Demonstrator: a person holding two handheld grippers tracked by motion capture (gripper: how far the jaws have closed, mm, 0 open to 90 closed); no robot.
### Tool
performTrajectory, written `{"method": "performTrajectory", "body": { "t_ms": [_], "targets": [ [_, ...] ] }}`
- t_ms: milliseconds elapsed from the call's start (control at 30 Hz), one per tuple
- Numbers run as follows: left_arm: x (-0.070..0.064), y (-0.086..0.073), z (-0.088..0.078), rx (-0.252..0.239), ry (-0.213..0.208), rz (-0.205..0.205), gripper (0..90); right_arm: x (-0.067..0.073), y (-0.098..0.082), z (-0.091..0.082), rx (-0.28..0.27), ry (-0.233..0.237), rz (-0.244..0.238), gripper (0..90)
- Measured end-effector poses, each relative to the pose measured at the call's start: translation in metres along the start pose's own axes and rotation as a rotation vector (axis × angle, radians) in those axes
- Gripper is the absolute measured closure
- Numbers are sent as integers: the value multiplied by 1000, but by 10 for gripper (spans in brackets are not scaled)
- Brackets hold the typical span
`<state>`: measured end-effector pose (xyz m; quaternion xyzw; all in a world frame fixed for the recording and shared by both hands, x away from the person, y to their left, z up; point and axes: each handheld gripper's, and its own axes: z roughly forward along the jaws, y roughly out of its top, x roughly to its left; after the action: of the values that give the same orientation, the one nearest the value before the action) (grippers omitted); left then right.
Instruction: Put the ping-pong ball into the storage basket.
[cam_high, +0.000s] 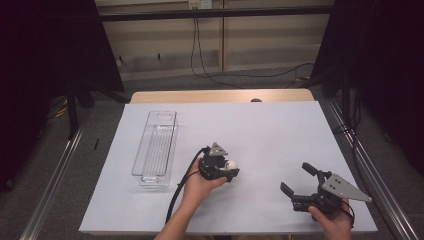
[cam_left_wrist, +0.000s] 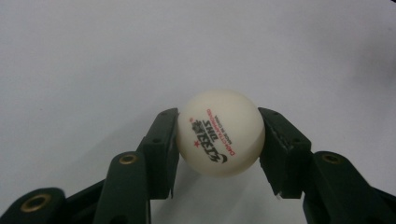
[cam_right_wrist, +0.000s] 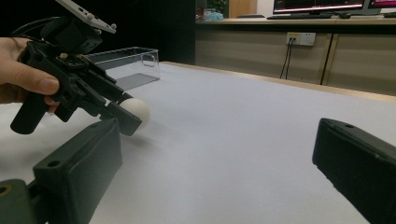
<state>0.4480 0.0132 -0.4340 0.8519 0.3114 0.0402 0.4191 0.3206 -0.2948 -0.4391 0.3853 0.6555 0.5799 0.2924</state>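
Ball (cam_left_wrist: 220, 133): one white table-tennis ball, red-black print, clamped in my left gripper (cam_left_wrist: 219, 140); right gripper (cam_high: 300, 177) fingers apart, empty.

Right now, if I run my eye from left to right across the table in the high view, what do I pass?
Clear plastic tray → left gripper clamped on a white ball → right gripper, jaws apart with nothing between them.
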Motion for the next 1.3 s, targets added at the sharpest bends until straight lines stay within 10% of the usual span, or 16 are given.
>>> {"method": "performTrajectory", "body": {
  "t_ms": [1300],
  "targets": [
    [11, 8, -24, -6, 19, -29, 511, 0, 0, 0, -3, 5, 3, 11]
  ]
}}
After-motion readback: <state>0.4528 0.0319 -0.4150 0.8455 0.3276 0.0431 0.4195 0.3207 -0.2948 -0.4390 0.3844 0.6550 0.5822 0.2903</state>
